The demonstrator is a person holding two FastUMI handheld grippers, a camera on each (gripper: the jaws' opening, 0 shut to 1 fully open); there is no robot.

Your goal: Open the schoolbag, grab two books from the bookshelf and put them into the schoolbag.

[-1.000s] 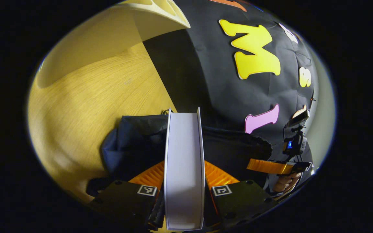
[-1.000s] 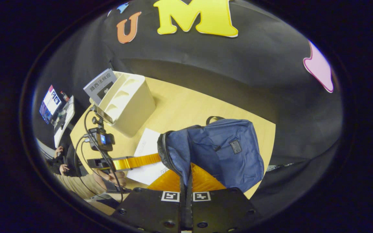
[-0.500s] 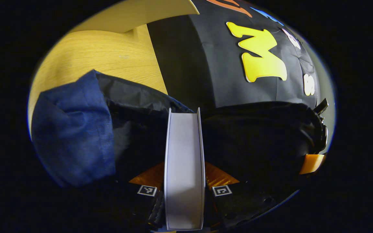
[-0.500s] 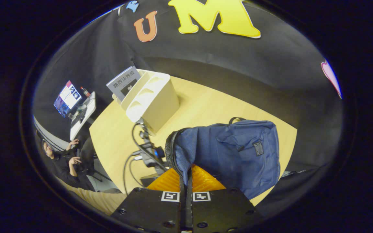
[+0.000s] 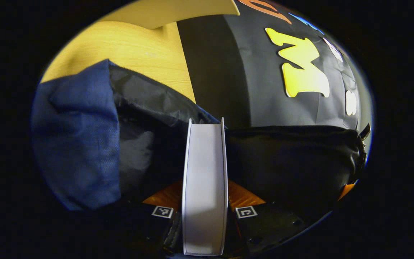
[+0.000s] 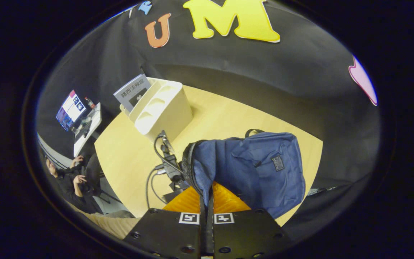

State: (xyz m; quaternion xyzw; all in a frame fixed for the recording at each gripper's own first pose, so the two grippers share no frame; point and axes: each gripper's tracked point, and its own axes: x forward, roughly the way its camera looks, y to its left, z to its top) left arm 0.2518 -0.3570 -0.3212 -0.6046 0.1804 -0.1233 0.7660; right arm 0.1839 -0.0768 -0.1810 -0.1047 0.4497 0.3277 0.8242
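Note:
A white book (image 5: 204,180) stands edge-on between the fingers of my left gripper (image 5: 204,196), which is shut on it. The book's far end sits inside the dark open mouth of the blue schoolbag (image 5: 77,133). My right gripper (image 6: 206,196) is shut on the rim of the schoolbag (image 6: 253,169) and holds the zipped mouth up and open. The left gripper's body and cables (image 6: 167,158) reach into that mouth from the left. On the table stands the cream bookshelf (image 6: 162,108), with one book (image 6: 133,91) leaning in it.
The schoolbag lies on a wooden table (image 6: 221,118) near its right end. A person (image 6: 63,176) sits at a desk with a monitor (image 6: 69,109) beyond the table's left edge. A sleeve (image 6: 110,223) shows at the lower left.
My left gripper has carried the white book from in front of the schoolbag into its open mouth. My right gripper has kept its hold on the rim, shifting only slightly.

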